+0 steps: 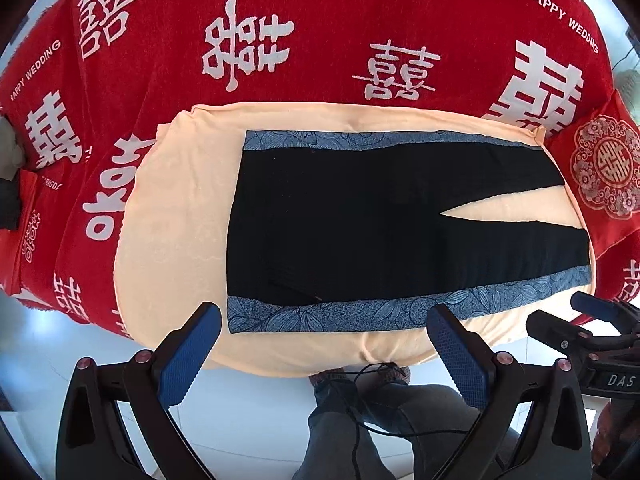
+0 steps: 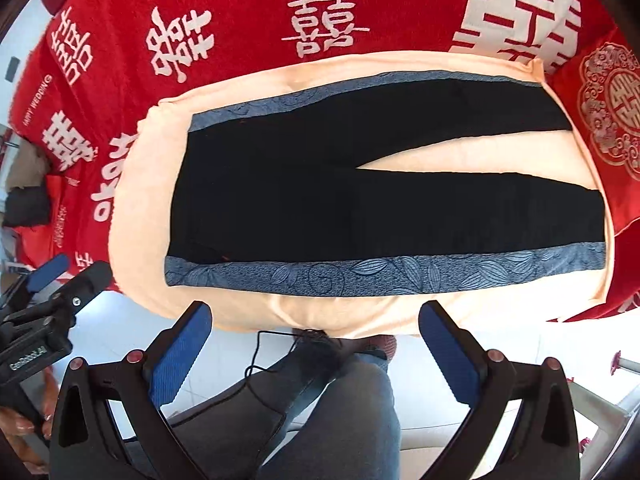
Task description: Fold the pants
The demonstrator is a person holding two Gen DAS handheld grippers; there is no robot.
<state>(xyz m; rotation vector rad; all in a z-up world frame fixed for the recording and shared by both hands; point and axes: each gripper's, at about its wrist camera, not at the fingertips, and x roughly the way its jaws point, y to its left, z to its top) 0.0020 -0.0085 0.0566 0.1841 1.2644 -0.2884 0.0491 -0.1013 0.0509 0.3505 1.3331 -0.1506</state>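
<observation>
Two grippers are held above the near edge of the bed, nothing between their fingers: the left gripper (image 1: pixel 324 330) and the right gripper (image 2: pixel 316 326) are both spread wide. The black pants (image 1: pixel 360 216), edged with blue patterned stripes, are laid flat on a cream towel (image 1: pixel 168 208) over the red blanket (image 1: pixel 320 40), waistband left, legs parted right.

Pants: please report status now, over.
Left gripper open, right gripper open, both empty. Pants flat, unfolded on the cream cloth. Nothing on top.
</observation>
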